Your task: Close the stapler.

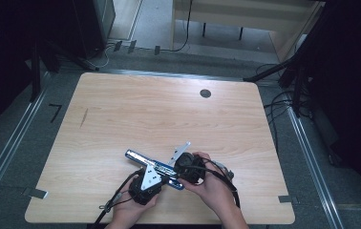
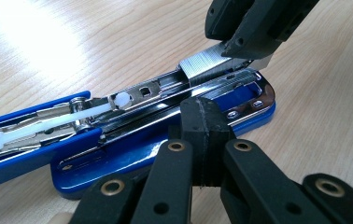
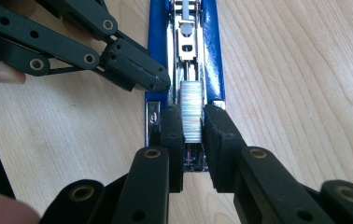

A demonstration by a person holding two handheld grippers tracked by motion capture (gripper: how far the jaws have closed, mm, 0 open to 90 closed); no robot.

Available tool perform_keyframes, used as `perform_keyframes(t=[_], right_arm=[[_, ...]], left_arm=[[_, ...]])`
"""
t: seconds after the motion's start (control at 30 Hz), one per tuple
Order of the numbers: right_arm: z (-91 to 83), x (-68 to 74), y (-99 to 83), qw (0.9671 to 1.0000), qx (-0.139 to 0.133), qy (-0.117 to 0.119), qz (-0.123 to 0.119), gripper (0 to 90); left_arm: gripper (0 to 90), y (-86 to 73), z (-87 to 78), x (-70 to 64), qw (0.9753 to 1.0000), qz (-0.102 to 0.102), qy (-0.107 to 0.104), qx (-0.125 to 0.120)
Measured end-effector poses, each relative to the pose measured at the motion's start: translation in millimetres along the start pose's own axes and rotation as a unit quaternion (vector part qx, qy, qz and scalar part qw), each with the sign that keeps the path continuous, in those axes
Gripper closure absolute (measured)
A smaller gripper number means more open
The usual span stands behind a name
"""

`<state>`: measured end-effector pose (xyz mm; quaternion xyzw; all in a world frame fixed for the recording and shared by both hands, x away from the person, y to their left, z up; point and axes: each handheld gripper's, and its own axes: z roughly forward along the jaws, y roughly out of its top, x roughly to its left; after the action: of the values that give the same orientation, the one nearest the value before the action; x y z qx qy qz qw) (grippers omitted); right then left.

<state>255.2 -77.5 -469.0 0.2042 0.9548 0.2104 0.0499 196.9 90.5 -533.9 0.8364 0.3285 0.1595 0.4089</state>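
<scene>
A blue stapler [image 1: 143, 160] lies open on the wooden table [image 1: 121, 109], its metal magazine [image 2: 146, 93] facing up with a white pusher rod [image 2: 53, 126] inside. A silver strip of staples [image 3: 191, 109] sits at the front end of the magazine, and my right gripper [image 3: 193, 123] is shut on it from both sides. My left gripper [image 2: 206, 112] is shut, its tips resting against the side rail of the stapler with nothing between them. In the high view both grippers, left [image 1: 159, 175] and right [image 1: 177, 171], meet at the stapler's near end.
A dark round cable hole [image 1: 205, 93] lies toward the table's far edge. Cables trail from both grippers over the front edge. A cabinet, stands and loose cables ring the table on the floor.
</scene>
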Motion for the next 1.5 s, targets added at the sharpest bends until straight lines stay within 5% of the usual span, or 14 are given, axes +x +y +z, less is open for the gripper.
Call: perform_keyframes(t=[1.5], right_arm=[[1.1,-4.6,-3.0,0.9995,-0.010,0.023,0.021,79.7]], left_arm=[[90.0,0.0,0.0,-0.1,1.0000,0.001,0.001,0.000]])
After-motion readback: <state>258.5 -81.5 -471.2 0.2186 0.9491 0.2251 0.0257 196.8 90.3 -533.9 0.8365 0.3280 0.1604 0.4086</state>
